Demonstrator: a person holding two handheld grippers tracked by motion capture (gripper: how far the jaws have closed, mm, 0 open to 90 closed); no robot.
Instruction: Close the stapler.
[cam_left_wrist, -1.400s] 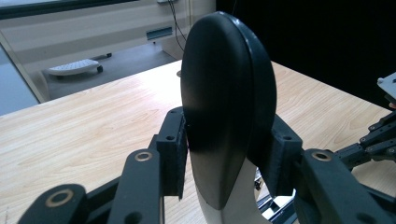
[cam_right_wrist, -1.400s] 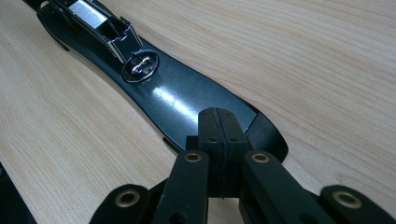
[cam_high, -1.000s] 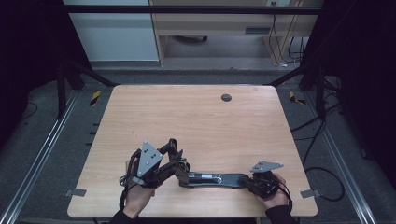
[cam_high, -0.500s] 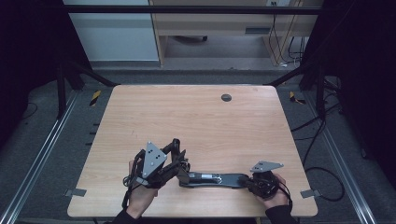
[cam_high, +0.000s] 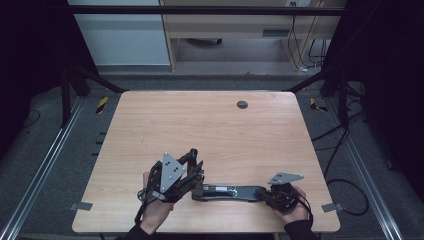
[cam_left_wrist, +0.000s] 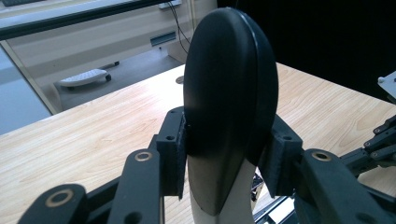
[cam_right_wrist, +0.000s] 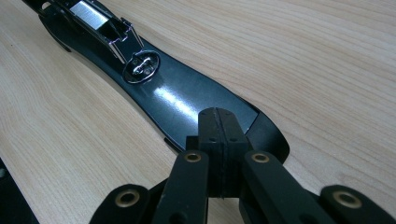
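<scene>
A long, glossy black strip (cam_high: 225, 191) with a metal clip (cam_right_wrist: 140, 65) lies flat near the table's front edge, between the two hands. My left gripper (cam_high: 192, 159) is at its left end, pointing up and away. Its jaws (cam_left_wrist: 229, 144) are shut on a black oval piece (cam_left_wrist: 229, 79) with a pale underside, which stands upright between the pads. My right gripper (cam_high: 265, 192) is at the strip's right end. In the right gripper view its pads (cam_right_wrist: 222, 126) are pressed together over the strip's wide end (cam_right_wrist: 177, 100); whether they pinch it I cannot tell.
The wooden table (cam_high: 210, 130) has a round dark grommet (cam_high: 242, 104) near its far edge. Metal rails and cables run on the floor along both sides. A pale cabinet stands behind the table.
The left gripper has shifted slightly to the right with the oval piece in its jaws. The right gripper and the strip have stayed put.
</scene>
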